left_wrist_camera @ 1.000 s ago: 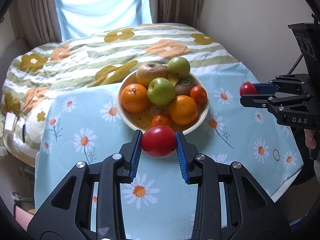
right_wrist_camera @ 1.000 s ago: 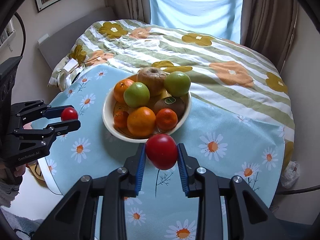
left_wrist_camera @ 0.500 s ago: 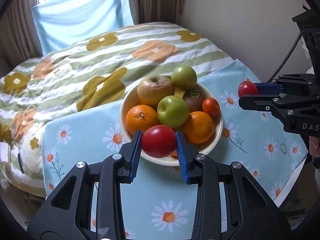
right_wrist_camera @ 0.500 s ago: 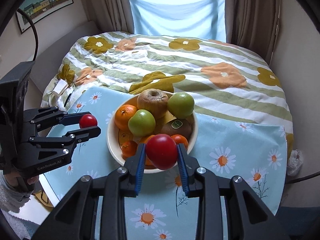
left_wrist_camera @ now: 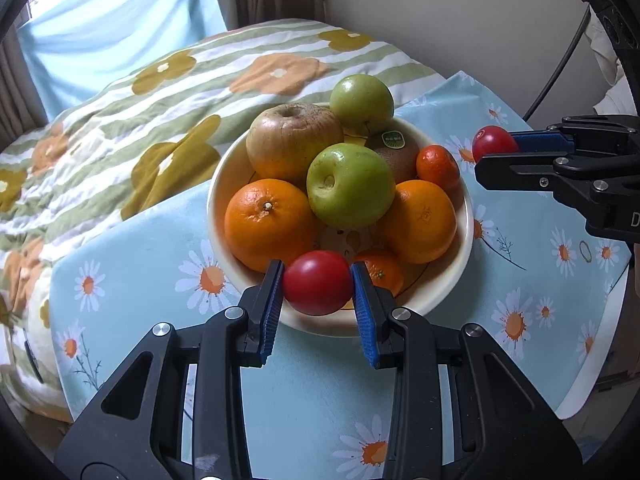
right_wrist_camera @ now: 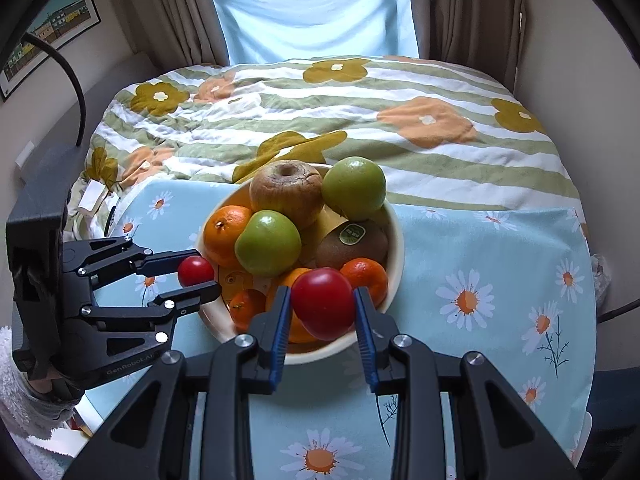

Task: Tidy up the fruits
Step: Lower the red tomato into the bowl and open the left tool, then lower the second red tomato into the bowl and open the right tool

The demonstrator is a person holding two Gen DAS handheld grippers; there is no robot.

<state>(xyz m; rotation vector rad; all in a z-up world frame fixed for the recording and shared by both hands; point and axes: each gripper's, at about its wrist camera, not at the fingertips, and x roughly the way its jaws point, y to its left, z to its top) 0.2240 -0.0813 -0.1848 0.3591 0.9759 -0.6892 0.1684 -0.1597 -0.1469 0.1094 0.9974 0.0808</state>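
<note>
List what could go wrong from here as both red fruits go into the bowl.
1. The bowl is already heaped; a red fruit dropped by the left gripper could roll off over the rim onto the tablecloth.
2. The right gripper carries another red fruit toward the same bowl, so the grippers could collide.
3. A nudge might dislodge the green apple perched at the rim.

Bowl [left_wrist_camera: 466,216] piled high (near edge lower); cloth [left_wrist_camera: 312,396] bare alongside.
</note>
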